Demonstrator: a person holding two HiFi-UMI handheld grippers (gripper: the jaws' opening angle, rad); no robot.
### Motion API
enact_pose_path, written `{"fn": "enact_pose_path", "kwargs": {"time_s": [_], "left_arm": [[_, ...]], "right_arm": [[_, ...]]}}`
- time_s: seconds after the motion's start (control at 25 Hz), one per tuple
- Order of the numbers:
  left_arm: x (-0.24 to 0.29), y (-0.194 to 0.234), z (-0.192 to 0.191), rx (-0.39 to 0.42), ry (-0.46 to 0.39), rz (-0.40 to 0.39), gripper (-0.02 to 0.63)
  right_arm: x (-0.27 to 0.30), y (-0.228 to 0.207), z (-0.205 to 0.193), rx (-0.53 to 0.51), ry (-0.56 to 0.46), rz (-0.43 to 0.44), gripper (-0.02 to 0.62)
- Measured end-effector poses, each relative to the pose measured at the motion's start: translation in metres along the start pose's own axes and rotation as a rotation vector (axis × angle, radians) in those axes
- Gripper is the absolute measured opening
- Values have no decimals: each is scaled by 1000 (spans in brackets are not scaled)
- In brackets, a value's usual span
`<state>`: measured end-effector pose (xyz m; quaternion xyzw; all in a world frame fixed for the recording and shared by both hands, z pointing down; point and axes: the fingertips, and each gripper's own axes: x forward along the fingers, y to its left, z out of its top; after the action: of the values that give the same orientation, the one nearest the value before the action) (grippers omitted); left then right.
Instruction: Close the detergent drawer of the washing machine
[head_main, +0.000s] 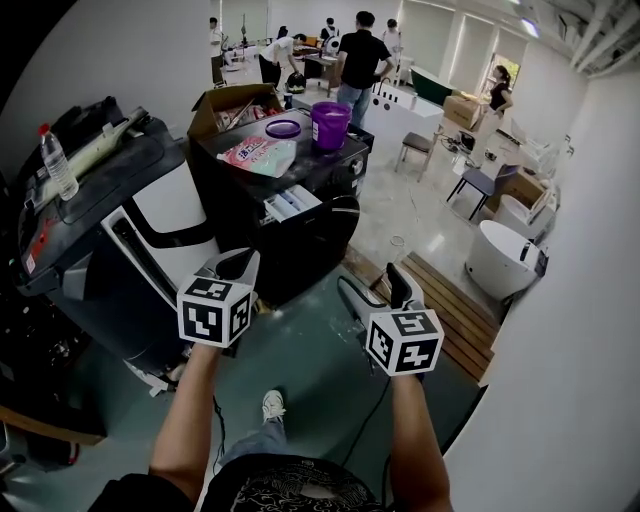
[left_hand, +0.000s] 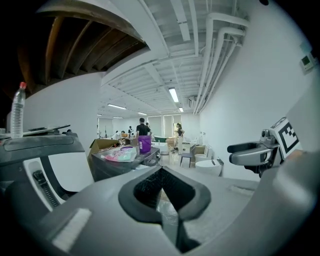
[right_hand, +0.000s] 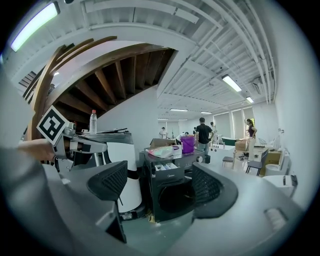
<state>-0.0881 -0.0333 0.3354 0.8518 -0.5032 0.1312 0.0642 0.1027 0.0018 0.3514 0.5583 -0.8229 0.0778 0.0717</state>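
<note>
A black washing machine (head_main: 300, 235) stands ahead of me, and its detergent drawer (head_main: 290, 203) juts out open at the top front. On its top lie a detergent pouch (head_main: 258, 155), a purple lid (head_main: 283, 128) and a purple cup (head_main: 330, 122). My left gripper (head_main: 237, 266) hovers short of the machine's front, jaws shut and empty. My right gripper (head_main: 378, 288) hangs open to the right, holding nothing. In the right gripper view the washing machine (right_hand: 172, 192) and the open drawer (right_hand: 164, 166) show between the spread pads (right_hand: 111, 181). Both grippers are well apart from the drawer.
A white and black appliance (head_main: 150, 220) with a water bottle (head_main: 58, 160) on it stands at the left. An open cardboard box (head_main: 225, 100) sits behind the washer. A wooden platform (head_main: 450, 300) and a white tub (head_main: 505, 255) lie to the right. Several people stand at the far end.
</note>
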Motion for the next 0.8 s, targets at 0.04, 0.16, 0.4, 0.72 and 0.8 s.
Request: {"fn": "enact_pose_path", "kwargs": {"time_s": [0.04,0.16,0.4,0.72,0.8], "left_arm": [[7,6,0,-1,2,-1,0],[29,29,1,-7,11,-2,1],[70,74,10,-25,18,-10,0],[118,122,22,-33,31,-40,2],[127,133,25,-34,29,-43,0]], "right_arm": [[9,-2,1,3,1,-2,411],[39,-6,3,11,9,-4,413],[97,-8,11,24,32,-6,413],[163,-14,32,35,38,-30,414],[176,-15,36,38,36,-33,414]]}}
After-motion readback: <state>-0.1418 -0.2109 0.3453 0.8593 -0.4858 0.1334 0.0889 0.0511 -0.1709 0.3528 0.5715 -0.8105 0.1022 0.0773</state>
